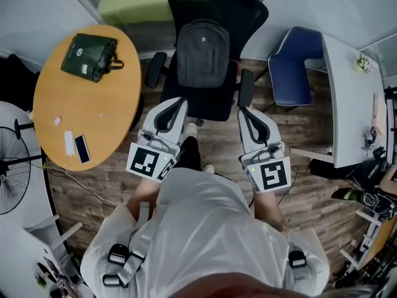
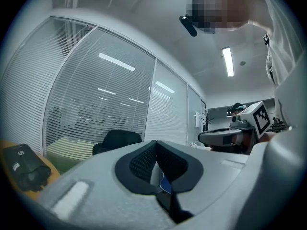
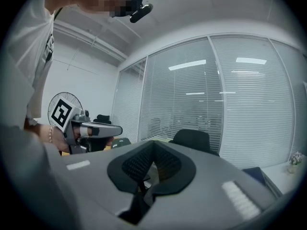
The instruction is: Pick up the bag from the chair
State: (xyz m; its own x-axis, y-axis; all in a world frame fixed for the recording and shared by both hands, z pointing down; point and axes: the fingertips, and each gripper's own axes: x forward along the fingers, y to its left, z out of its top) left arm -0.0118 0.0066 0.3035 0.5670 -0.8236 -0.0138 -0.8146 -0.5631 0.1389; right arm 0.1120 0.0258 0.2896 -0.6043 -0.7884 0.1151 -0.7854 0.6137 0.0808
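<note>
In the head view a grey backpack (image 1: 203, 53) leans upright against the back of a black office chair (image 1: 214, 8), straight ahead. My left gripper (image 1: 174, 105) points at the chair's left armrest, and my right gripper (image 1: 247, 113) at its right armrest; both stop short of the seat. Both are shut with nothing between the jaws. In the left gripper view the shut left gripper (image 2: 156, 152) hides the backpack; only the chair's top (image 2: 117, 139) shows. The right gripper view shows the shut right gripper (image 3: 151, 153) and the chair's back (image 3: 192, 139) beyond it.
A round wooden table (image 1: 99, 110) stands at the left, carrying a dark green bag (image 1: 90, 56) and a phone (image 1: 82, 149). A blue chair (image 1: 296, 67) and a white desk (image 1: 347, 98) are at the right. A fan (image 1: 12, 169) stands far left. Glass walls with blinds lie behind.
</note>
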